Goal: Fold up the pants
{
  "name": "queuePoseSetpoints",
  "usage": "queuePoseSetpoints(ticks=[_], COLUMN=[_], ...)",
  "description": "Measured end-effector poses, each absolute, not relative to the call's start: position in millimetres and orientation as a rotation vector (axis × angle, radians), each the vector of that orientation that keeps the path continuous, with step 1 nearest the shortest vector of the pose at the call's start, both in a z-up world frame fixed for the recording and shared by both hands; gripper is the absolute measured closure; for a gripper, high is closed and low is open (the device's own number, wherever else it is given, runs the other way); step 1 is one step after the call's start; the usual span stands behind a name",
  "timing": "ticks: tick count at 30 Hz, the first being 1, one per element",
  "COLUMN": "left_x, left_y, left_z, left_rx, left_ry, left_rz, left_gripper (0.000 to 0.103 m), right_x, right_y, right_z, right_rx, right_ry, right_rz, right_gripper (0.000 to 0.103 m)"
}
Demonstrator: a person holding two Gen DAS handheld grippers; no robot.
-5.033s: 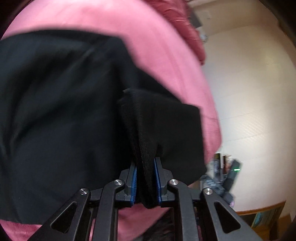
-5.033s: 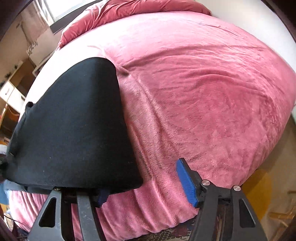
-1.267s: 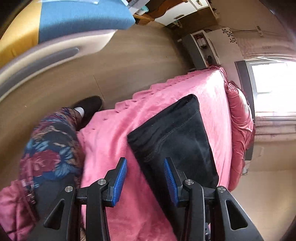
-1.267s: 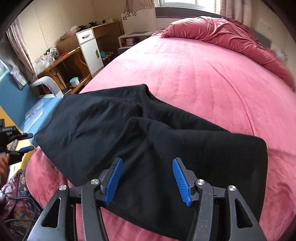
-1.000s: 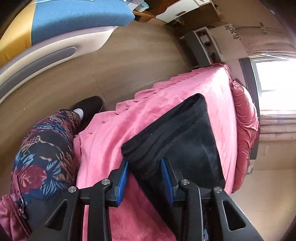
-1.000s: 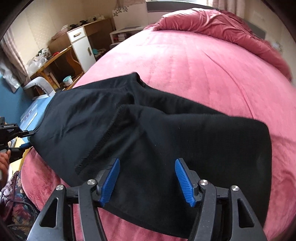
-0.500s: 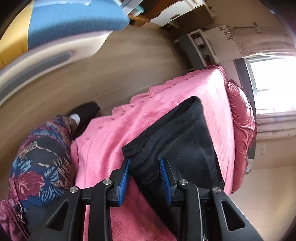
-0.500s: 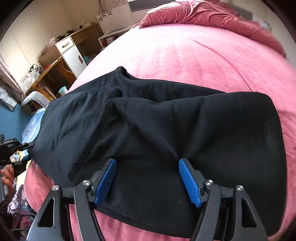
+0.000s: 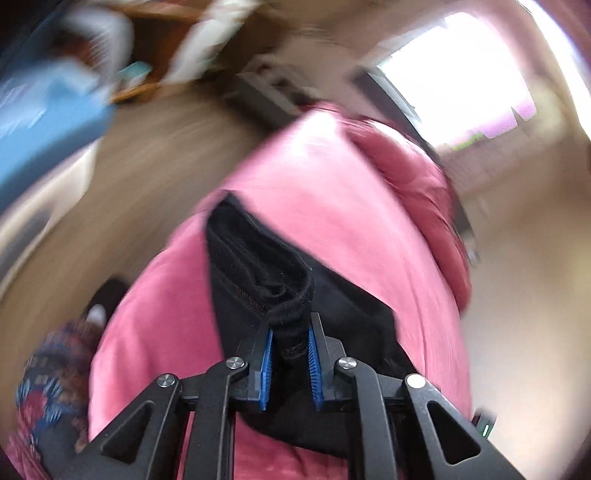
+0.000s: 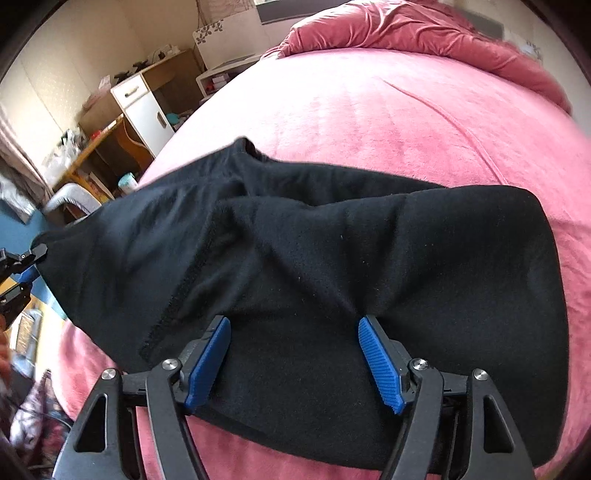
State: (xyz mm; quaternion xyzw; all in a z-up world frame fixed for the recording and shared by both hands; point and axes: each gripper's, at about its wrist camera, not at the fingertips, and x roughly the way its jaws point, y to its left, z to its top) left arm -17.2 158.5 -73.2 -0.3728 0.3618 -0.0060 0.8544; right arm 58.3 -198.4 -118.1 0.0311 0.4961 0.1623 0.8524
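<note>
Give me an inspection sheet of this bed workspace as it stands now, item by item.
Surface: pink bed cover, bunched pink bedding at the far end.
Job's things: black pants lying across the cover, partly folded.
Clutter: nothing seen on the bed.
Grippers: left tool has just been closing, shut on the pants' edge; right tool open, its pads apart over the pants.
Cables: nothing seen.
Surroundings: white cabinet, wooden desk, window; left view is blurred.

Bed: you face a pink blanket (image 10: 424,122) with a rumpled duvet (image 10: 406,29) at its head.
Left wall: white cabinet (image 10: 142,107), cluttered wooden desk (image 10: 92,147).
Light: bright window (image 9: 458,77) (blown out).
</note>
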Motion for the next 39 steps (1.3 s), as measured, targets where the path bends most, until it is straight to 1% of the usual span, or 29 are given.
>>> queuePoseSetpoints(ticks=[4,8,14,21,27,28,29,30,31,32,33,35,39], left_x=[-2,4,4,-1,0,0,1,3,6,7,6,5,6], left_y=[107,59,17,2,-8,-9,-9,-11,-11,-12,-13,-13,-16], left_z=[-53,-49,-56,-60,-61,-61,-61,-61,-60,-60,-60,-61,-60], left_rx=[-0.608,-0.429,-0.278,-0.178,-0.116,-0.112,-0.111,-0.107,-0.103,-0.098,-0.095,-0.096,-0.086], left_ry=[0.761,0.792,0.842,0.867,0.877,0.877,0.878,0.88,0.88,0.881,0.881,0.885,0.896], left_rz=[-0.211,-0.339,-0.415,-0.416,-0.419,-0.419,-0.419,-0.418,-0.415,-0.413,-0.411,-0.409,-0.412], left_gripper=[0.087,0.087,0.087,0.087,0.087,0.087,0.087,0.087,0.087,0.087,0.087,0.087,0.087], right_x=[56,64,89,124,147,149,150,151,151,152,153,153,150], right_y=[-210,-206,-166,-117,-85,-81,-76,-72,-68,-64,-62,-60,-63], right_z=[-92,-70,-66,-73,-82,-84,-85,-85,-87,-89,-90,-92,-94], right_rx=[0.144,0.254,0.346,0.299,0.168,0.148,0.12,0.09,0.059,0.033,0.012,-0.005,-0.012], right_ry=[0.977,0.971,1.052,1.134,1.191,1.198,1.202,1.204,1.206,1.207,1.203,1.198,1.191], right_rz=[0.382,0.554,0.822,0.914,0.906,0.906,0.907,0.903,0.898,0.894,0.888,0.887,0.876], right_gripper=[0.031,0.031,0.03,0.03,0.03,0.034,0.044,0.051,0.064,0.075,0.08,0.085,0.088])
